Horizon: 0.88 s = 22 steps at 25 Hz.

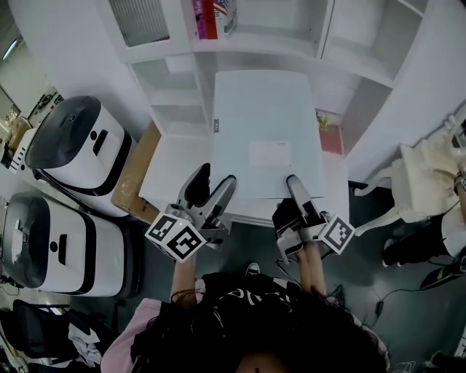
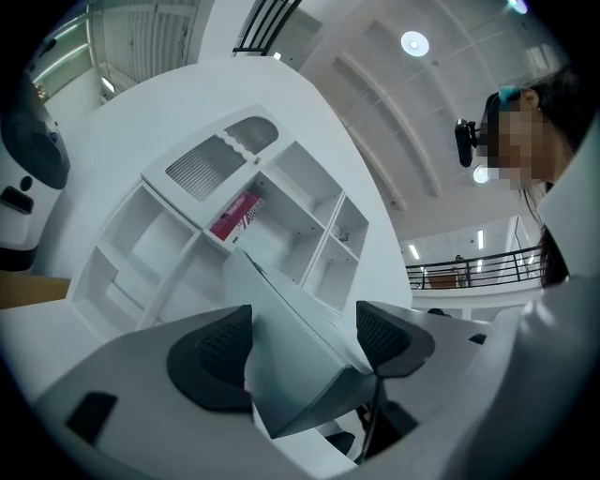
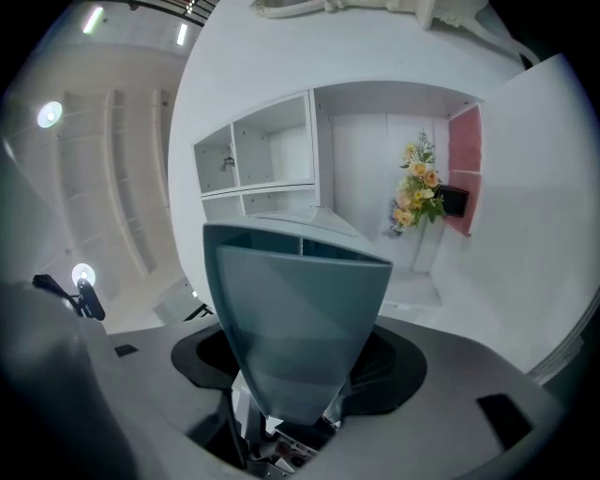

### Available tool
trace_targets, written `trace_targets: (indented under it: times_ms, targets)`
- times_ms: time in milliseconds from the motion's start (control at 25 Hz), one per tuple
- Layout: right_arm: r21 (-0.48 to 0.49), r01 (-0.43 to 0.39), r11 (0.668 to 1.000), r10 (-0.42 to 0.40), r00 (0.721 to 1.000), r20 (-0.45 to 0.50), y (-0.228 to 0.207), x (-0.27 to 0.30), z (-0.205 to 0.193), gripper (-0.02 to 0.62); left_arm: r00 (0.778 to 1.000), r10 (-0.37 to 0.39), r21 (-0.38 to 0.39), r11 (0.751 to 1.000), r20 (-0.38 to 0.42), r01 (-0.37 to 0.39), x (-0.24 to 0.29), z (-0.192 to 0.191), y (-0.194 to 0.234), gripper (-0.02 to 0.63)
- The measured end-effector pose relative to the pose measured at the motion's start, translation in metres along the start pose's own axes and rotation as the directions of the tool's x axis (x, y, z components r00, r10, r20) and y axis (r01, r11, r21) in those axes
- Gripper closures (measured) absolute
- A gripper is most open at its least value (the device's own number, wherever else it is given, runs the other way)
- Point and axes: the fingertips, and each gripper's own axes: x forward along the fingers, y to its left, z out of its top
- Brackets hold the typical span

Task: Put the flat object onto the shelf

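The flat object [image 1: 266,135] is a pale blue-white slab with a small label, held level in front of the white shelf unit [image 1: 364,65]. My left gripper [image 1: 211,191] has the slab's near left corner between its jaws, and both dark pads press on it in the left gripper view [image 2: 305,342]. At the near right edge my right gripper [image 1: 297,195] is shut on the slab. In the right gripper view the flat object [image 3: 295,309] fills the jaws and points at the open compartments.
A red-and-white box [image 1: 207,16] stands in an upper compartment. Yellow flowers [image 1: 324,120] and a pink panel [image 1: 331,140] sit in a right one. Two white, dark-topped machines [image 1: 80,149] and a cardboard sheet [image 1: 135,175] are at left. A cream bag [image 1: 429,171] is at right.
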Motion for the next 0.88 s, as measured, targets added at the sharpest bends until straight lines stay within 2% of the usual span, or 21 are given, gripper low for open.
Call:
trace_targets:
  times_ms: [280, 480, 880]
  targets:
    - [0.01, -0.015, 1.0, 0.015, 1.0, -0.02, -0.002, 0.02, 0.029, 0.301, 1.0, 0.023, 0.013, 1.0, 0.02, -0.024, 0.031, 0.004, 0.001, 0.247]
    - [-0.019, -0.031, 0.999, 0.031, 0.999, -0.041, 0.002, 0.039, 0.043, 0.301, 0.999, 0.022, 0.023, 0.999, 0.043, -0.023, 0.048, 0.013, 0.006, 0.247]
    - [-0.074, -0.059, 0.996, 0.057, 0.998, -0.024, 0.018, 0.086, 0.069, 0.301, 0.994, -0.058, 0.012, 0.998, 0.096, 0.057, 0.087, 0.049, 0.022, 0.247]
